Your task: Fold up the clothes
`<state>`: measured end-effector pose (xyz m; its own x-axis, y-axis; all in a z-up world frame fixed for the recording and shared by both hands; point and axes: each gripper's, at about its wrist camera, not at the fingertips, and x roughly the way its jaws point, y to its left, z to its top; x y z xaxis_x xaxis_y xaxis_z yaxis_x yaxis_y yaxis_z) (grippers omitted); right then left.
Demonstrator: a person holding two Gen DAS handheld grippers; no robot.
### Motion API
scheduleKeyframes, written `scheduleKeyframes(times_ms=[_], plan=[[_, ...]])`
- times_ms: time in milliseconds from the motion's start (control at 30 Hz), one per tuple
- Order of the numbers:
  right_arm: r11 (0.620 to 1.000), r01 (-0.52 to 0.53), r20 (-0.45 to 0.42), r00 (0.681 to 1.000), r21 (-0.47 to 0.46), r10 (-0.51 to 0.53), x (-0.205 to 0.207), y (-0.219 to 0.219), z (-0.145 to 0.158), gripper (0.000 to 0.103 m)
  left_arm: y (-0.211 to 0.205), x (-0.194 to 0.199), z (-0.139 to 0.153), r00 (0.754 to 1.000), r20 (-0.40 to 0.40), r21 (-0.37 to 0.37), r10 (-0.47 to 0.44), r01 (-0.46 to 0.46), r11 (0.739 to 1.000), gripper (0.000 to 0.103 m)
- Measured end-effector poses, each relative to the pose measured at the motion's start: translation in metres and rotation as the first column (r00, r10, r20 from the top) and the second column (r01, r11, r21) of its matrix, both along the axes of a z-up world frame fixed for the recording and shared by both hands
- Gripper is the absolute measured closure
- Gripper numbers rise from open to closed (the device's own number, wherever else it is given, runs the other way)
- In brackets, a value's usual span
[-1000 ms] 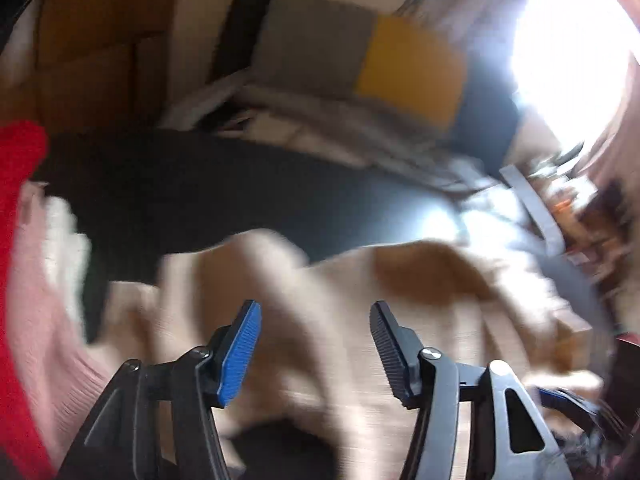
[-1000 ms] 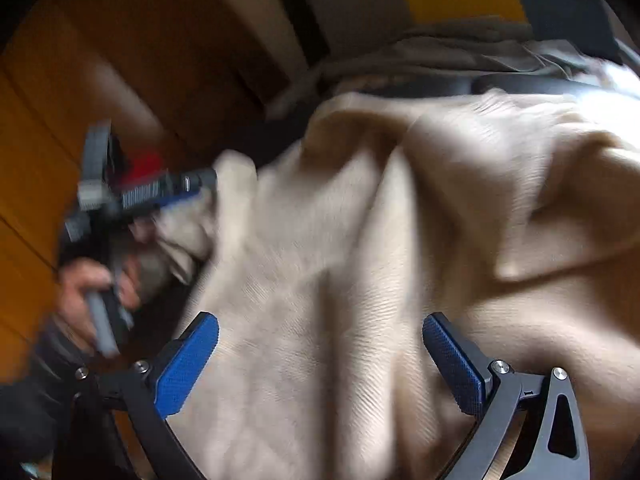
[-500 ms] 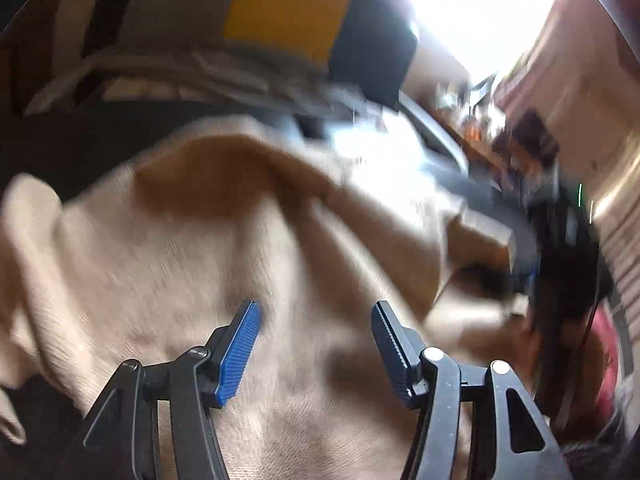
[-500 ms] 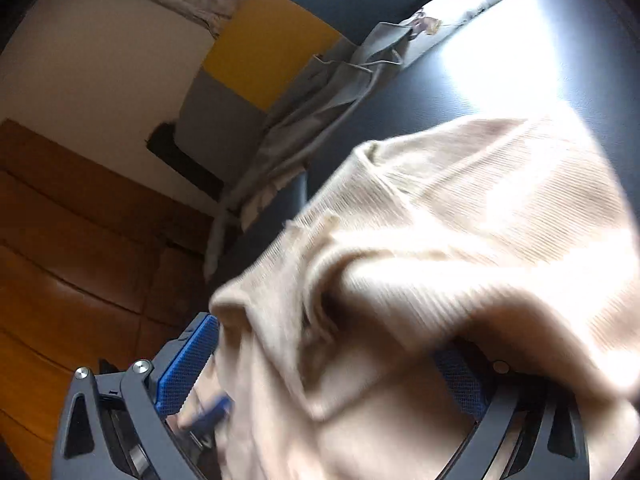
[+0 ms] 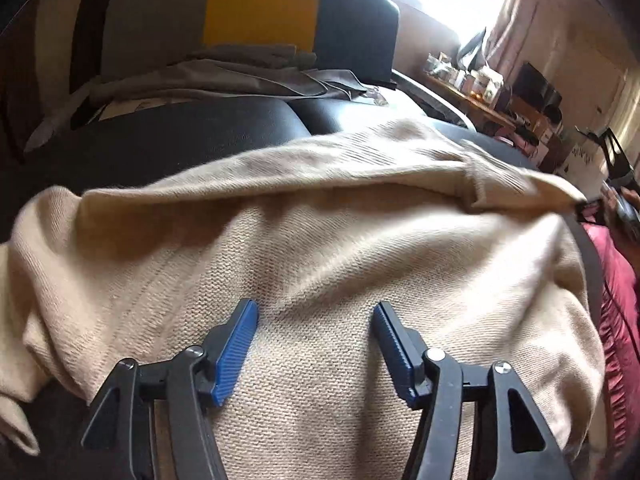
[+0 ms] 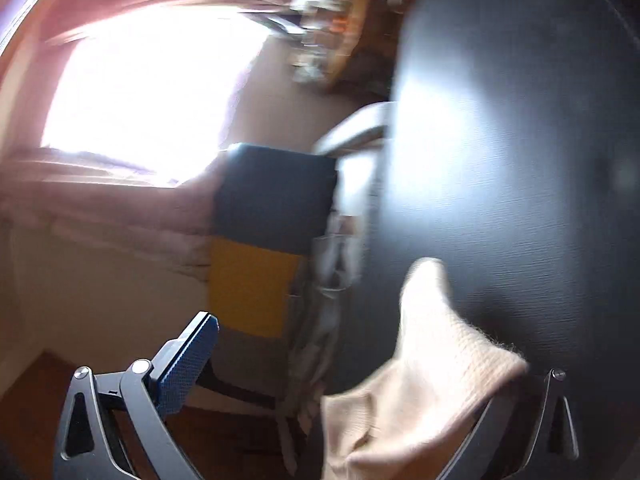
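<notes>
The left gripper (image 5: 314, 322) pointed steeply down over the beige knitted sweater (image 5: 320, 240), its blue-padded jaws spread wide; they had just been opening a little further, with only flat knit under the gap and nothing pinched between them. The sweater lay spread on the dark blue sofa seat (image 5: 180, 140), directly beneath and ahead of this gripper, a folded-over edge running across just beyond the fingertips. Past that edge sat a pile of grey cloth (image 5: 240, 76), and behind it a cushion in grey, yellow and navy blocks (image 5: 256, 8). Far to the gripper's right a crimson cloth (image 5: 616, 288) ran out of the frame, and a blurred bit of a hand and dark tool at that edge could not be made out clearly.

The right gripper (image 6: 360, 364) was rolled well over, so the seat (image 6: 520, 160) stood like a wall on its right and the cushion (image 6: 256, 264) appeared on its side. Its left pad (image 6: 188, 364) stood clear in the air. A corner of the sweater (image 6: 432, 368) draped over the right finger and hid its pad, so whether any cloth was caught there could not be told; the jaws stood far apart. This view was smeared by motion, and the bright window (image 6: 152, 92) was washed out
</notes>
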<state>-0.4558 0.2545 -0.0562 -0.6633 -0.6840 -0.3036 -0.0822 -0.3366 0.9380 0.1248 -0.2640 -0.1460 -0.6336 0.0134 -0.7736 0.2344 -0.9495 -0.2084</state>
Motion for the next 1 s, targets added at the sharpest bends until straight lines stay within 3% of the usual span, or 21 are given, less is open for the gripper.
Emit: scheduleKeyframes(times_ms=[67,133,200,300,367,467,533,600,733,900,1000], plan=[[0.994,-0.057,0.024,0.998,0.09,0.055,0.023,0.005,-0.007,0.0,0.0,-0.016,0.003,1.0,0.0,0.077,-0.028,0.028,0.997,0.042],[0.981,-0.091,0.034,0.996,0.169,0.086,0.046,-0.002,-0.007,0.0,0.0,-0.028,0.008,0.998,-0.036,0.23,-0.049,0.056,0.972,0.041],[0.973,-0.155,0.068,0.987,0.173,0.146,0.063,-0.016,-0.012,0.0,0.0,-0.038,0.013,0.995,-0.082,0.393,-0.062,0.09,0.915,0.041],[0.936,-0.315,0.133,0.946,0.159,0.296,0.082,-0.034,-0.019,0.0,0.008,-0.069,0.01,0.99,-0.103,0.547,-0.096,0.137,0.825,0.041],[0.859,-0.464,0.155,0.885,0.216,0.439,0.094,-0.048,-0.013,0.0,0.015,-0.085,0.005,0.991,-0.099,0.632,-0.094,0.135,0.763,0.041],[0.661,-0.648,0.193,0.754,0.379,0.628,0.126,-0.07,0.013,0.0,0.019,-0.107,-0.003,0.994,-0.091,0.698,-0.066,0.111,0.707,0.041],[0.557,-0.705,0.204,0.682,0.44,0.702,0.151,-0.079,0.028,0.0,0.022,-0.118,-0.007,0.996,-0.075,0.713,-0.048,0.087,0.695,0.041],[0.507,-0.708,0.169,0.648,0.491,0.742,0.164,-0.091,0.043,0.0,0.026,-0.128,-0.011,0.998,-0.056,0.722,-0.032,0.062,0.689,0.041],[0.56,-0.694,0.034,0.641,0.453,0.767,0.156,-0.11,0.045,0.0,0.031,-0.143,-0.018,0.999,-0.032,0.737,0.005,0.02,0.675,0.041],[0.647,-0.658,0.024,0.708,0.384,0.706,0.11,-0.169,0.024,0.0,0.034,-0.132,-0.022,0.996,0.025,0.765,0.09,-0.077,0.639,0.041],[0.693,-0.659,0.058,0.736,0.293,0.675,0.078,-0.196,0.001,0.0,0.036,-0.128,-0.02,0.996,0.014,0.756,0.086,-0.067,0.652,0.04]])
